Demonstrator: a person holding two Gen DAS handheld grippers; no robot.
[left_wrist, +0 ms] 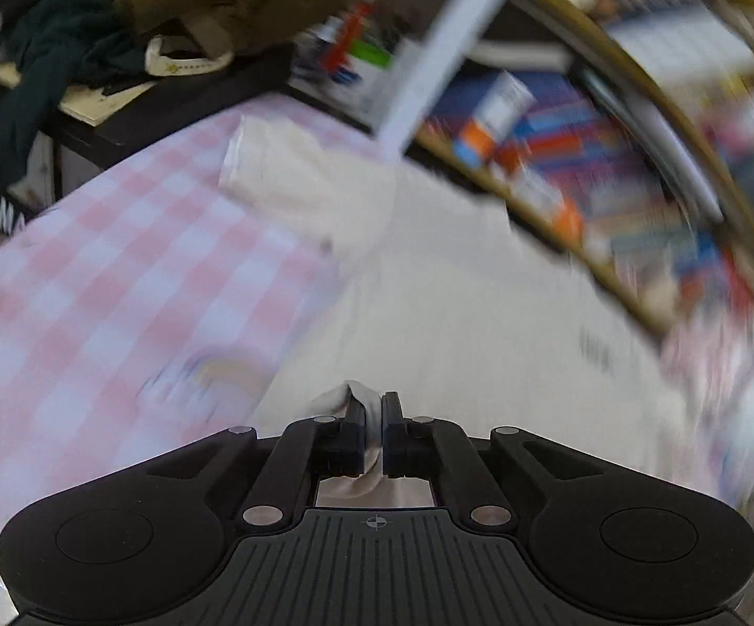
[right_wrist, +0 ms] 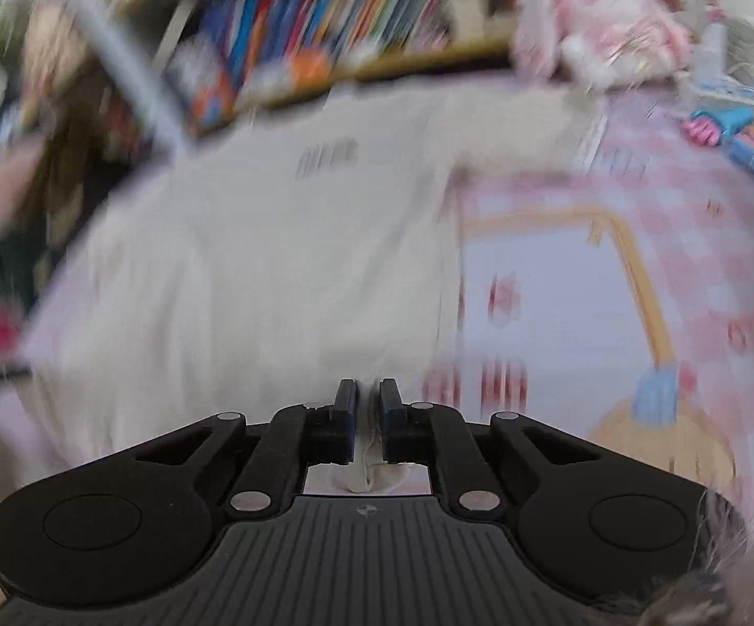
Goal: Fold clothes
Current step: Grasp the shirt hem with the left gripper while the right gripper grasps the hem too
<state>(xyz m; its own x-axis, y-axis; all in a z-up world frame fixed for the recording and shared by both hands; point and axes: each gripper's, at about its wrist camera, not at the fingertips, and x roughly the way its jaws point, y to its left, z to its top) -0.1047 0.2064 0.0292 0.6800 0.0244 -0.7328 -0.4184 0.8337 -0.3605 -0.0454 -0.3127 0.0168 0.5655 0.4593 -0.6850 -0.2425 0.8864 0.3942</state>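
Garment: cream cotton T-shirt [right_wrist: 252, 261] with a small dark print, spread on the pink-and-white checked cloth [left_wrist: 90, 271], sleeve [left_wrist: 283, 167] reaching far left.
Left gripper [left_wrist: 373, 412]: black fingers narrow, pinching the shirt's near edge.
Right gripper [right_wrist: 367, 401]: fingers narrow, fabric between them.
Beyond: blurred bookshelf [left_wrist: 611, 167]; dark and olive clothes pile [left_wrist: 168, 10] far left.

Far left of your left tongs, white letters "YAMA" show on a black instrument body [left_wrist: 4, 206], cut off. The shirt's [right_wrist: 272, 240] dark print is too blurred to read.
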